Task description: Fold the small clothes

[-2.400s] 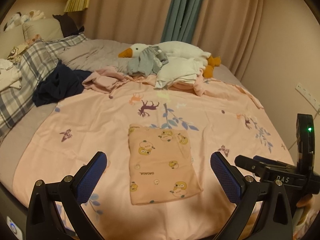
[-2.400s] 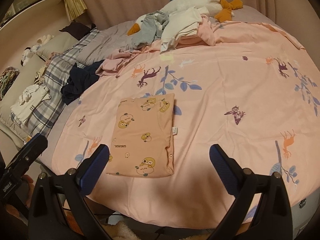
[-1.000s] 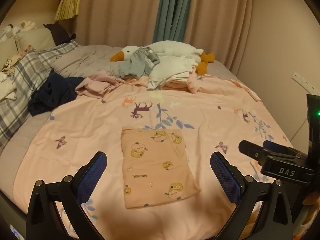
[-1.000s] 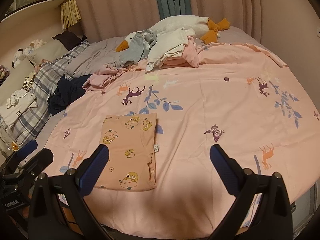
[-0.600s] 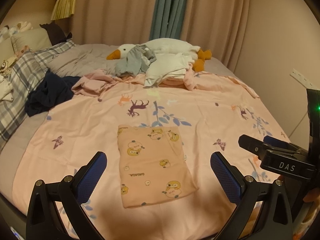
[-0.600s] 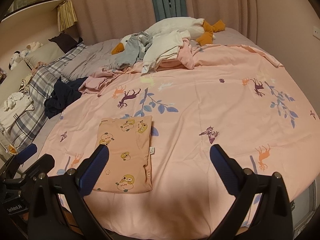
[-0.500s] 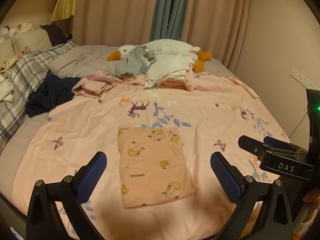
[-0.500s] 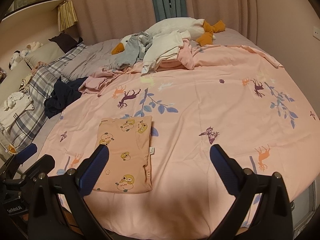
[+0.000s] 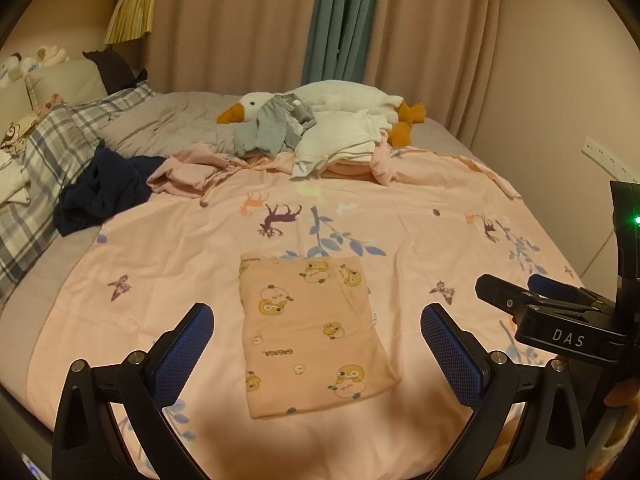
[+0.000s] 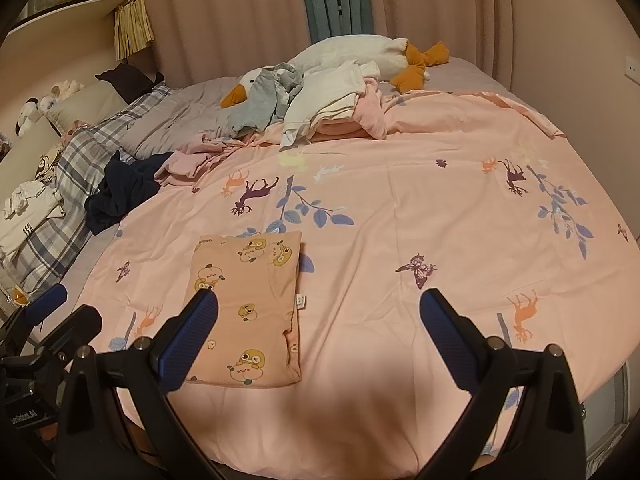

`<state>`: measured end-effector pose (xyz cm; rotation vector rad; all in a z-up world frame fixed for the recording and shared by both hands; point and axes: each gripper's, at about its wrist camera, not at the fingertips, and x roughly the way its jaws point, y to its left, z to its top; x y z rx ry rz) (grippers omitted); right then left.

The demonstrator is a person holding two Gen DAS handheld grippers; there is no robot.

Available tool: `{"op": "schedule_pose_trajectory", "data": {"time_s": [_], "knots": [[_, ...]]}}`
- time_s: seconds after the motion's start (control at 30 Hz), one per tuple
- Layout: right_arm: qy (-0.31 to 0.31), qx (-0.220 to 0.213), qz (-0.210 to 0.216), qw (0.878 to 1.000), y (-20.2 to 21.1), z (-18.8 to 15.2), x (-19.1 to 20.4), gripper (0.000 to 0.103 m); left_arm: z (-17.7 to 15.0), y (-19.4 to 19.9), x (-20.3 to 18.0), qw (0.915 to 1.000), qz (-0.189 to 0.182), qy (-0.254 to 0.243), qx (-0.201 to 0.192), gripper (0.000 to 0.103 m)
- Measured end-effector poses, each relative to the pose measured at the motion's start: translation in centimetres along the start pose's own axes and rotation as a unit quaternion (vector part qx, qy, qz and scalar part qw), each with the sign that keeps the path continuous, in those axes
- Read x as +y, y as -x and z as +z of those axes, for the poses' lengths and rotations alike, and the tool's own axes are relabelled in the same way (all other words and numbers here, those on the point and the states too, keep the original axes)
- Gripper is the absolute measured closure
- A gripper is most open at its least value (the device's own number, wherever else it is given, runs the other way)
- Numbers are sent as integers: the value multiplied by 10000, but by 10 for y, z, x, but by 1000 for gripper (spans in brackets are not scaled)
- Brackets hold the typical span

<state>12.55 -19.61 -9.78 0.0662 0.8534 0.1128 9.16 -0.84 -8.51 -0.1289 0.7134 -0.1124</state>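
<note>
From left to right: the left gripper (image 9: 316,342), fingers spread wide and empty, faced a folded peach garment (image 9: 310,330) lying flat on the pink bedsheet (image 9: 420,220), while the right gripper (image 10: 318,330), equally wide and empty, hovered just right of it.

Folded garment (image 9: 310,330): peach-pink fabric with yellow cartoon-animal print, folded into a flat, neat rectangle. Lies on the pink bedspread (image 9: 420,232) near the front edge of the bed, long side running away from the cameras, slightly skewed. Small white label (image 10: 300,301) sticks out at its right edge. Unfolded clothes pile (image 9: 320,136) sits well apart, at the far side of the bed: grey, white and pink pieces, crumpled.
</note>
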Motion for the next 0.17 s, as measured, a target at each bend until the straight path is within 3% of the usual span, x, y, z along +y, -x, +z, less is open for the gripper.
{"op": "schedule_pose_trajectory", "data": {"time_s": [0.17], "knots": [[64, 7, -24, 10000, 0, -1, 3, 1, 0, 0, 1, 10000, 1, 9, -14, 1]]}}
